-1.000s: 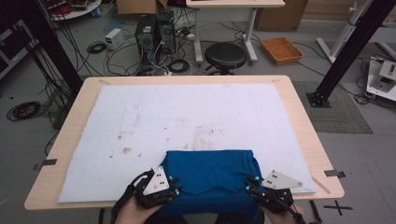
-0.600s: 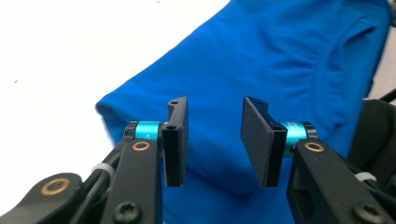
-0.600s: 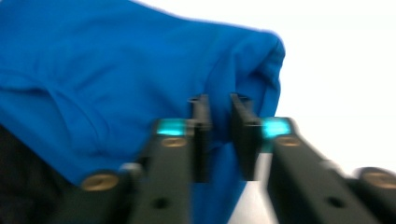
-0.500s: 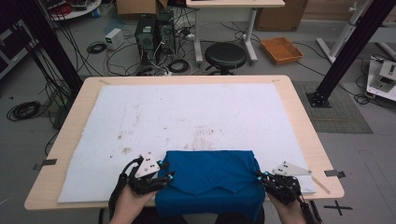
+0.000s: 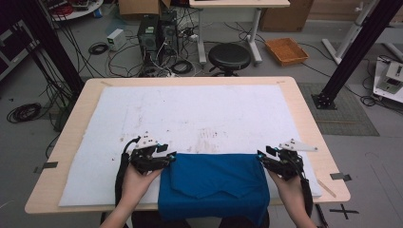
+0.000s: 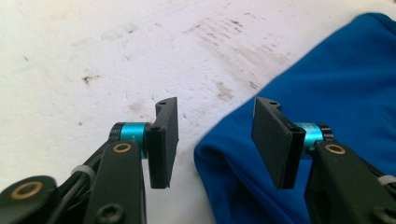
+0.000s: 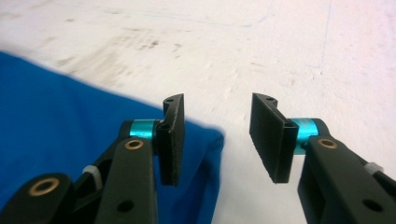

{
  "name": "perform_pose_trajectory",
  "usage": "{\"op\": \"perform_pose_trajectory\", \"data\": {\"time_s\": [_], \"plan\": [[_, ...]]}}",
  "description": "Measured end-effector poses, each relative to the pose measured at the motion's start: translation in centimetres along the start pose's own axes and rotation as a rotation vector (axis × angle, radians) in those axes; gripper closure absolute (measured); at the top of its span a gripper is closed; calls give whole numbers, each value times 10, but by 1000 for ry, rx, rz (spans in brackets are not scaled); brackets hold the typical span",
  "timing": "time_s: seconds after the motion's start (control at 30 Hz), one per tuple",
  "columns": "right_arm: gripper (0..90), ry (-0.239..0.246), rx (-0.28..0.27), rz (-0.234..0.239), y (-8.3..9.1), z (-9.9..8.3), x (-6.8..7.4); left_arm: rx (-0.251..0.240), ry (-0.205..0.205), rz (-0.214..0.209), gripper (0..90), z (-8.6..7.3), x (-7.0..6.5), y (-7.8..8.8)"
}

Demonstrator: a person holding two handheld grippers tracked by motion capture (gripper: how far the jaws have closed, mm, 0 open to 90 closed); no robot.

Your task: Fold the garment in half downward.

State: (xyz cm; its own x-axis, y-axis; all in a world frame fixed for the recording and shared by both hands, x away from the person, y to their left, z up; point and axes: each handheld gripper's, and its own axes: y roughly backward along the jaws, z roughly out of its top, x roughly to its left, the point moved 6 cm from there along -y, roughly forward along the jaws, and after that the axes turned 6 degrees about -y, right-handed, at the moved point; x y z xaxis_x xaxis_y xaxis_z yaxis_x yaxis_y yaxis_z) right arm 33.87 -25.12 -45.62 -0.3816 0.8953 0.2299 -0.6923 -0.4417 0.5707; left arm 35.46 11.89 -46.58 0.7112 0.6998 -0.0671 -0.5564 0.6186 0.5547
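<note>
A folded blue cloth (image 5: 214,185) lies at the near edge of a stained white mat (image 5: 190,114) that covers the table (image 5: 304,109), its front hanging over the edge between the person's two forearms. The left gripper (image 5: 172,156) sits at the cloth's far left corner, the right gripper (image 5: 260,156) at its far right corner, each pointing inward toward the cloth. In the left gripper view the jaws stand apart, having just been opening; the rounded cloth corner (image 6: 219,158) lies in the gap, nearer the right-hand jaw and running on beneath it, while bare mat (image 6: 93,56) shows under and beyond the left-hand jaw. Neither pad presses on the fabric. In the right gripper view the jaws are likewise spread and have just been opening; the cloth corner (image 7: 205,140) pokes past the left-hand jaw into the gap, with the rest of the fabric stretching away behind that jaw, and white mat (image 7: 280,56) lies under the right-hand jaw. Nothing is gripped here either.
</note>
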Motion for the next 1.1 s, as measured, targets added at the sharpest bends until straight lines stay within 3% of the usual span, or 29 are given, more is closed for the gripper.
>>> {"op": "perform_pose_trajectory", "data": {"time_s": [0.03, 0.17, 0.27, 0.33, 0.4, 0.47, 0.57, 0.67, 0.8, 0.97, 1.1], "plan": [[552, -23, 17, 6, -7, 0, -2, 16, -6, 8, 512, -1, 2, -3], [552, -40, 89, 7, -26, -7, -7, 72, 11, 16, 512, -9, 3, -12], [635, -43, 136, 24, -31, -15, -8, 110, 21, 7, 526, -14, 2, -14], [743, -33, 138, 36, -30, -17, -9, 100, 10, 6, 585, -16, 0, -14], [825, -14, 143, 54, -28, -17, -7, 99, 11, -25, 722, -16, -3, -14], [850, 3, 136, 51, -26, -16, -5, 98, -19, -19, 784, -16, -5, -13], [858, 19, 119, 58, -26, -14, -6, 89, -10, -29, 826, -15, -3, -12], [860, 17, 102, 77, -29, -6, -8, 77, 5, -19, 832, -10, 6, -12], [860, 20, 76, 91, -42, 16, -9, 87, -13, 13, 833, 2, 25, -18], [859, 11, 77, 70, -65, 45, -14, 76, -24, 46, 832, 26, 55, -28], [859, -6, 76, 59, -82, 65, -20, 67, 5, 66, 832, 38, 76, -41]]}}
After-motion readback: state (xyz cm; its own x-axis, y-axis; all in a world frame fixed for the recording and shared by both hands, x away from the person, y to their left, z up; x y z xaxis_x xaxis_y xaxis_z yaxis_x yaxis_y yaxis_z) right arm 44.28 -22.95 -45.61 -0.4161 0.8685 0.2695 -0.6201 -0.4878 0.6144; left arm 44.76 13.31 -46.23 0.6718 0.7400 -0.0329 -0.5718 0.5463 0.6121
